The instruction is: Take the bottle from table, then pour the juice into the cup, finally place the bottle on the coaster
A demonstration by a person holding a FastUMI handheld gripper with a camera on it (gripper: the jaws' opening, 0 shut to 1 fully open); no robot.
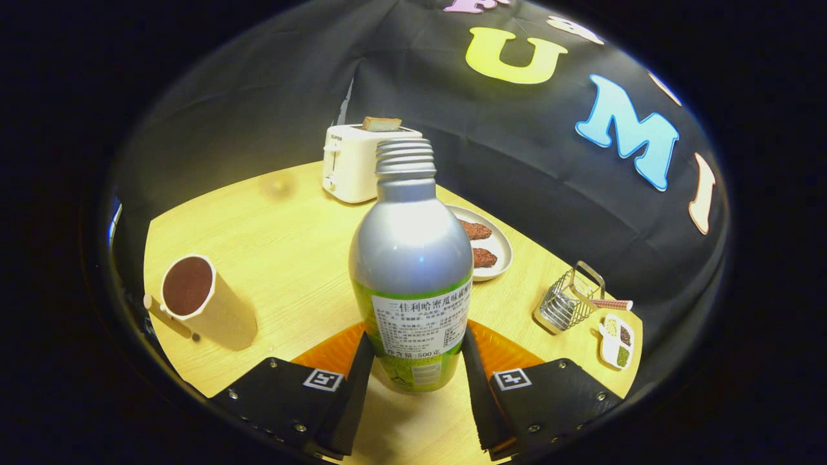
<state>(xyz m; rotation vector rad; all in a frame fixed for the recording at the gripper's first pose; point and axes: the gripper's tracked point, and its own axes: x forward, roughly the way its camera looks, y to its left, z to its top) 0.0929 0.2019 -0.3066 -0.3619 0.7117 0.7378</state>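
A silver bottle [411,258] with a green label stands upright and uncapped between my fingers. My gripper [413,358] is shut on its lower body, one finger pressing on each side. An orange coaster [504,352] shows on both sides of the bottle's base, just beyond the fingers; I cannot tell whether the base rests on it or hangs just above. To the left of the bottle, on the wooden table [284,239], stands a pale cup [201,309] filled with dark liquid.
A white toaster [352,161] with a slice of bread in it stands beyond the bottle. To its right lies a plate [501,258] with two brown pieces. Further right are a wire basket [568,300] and a small compartment dish [617,340] near the table's edge.
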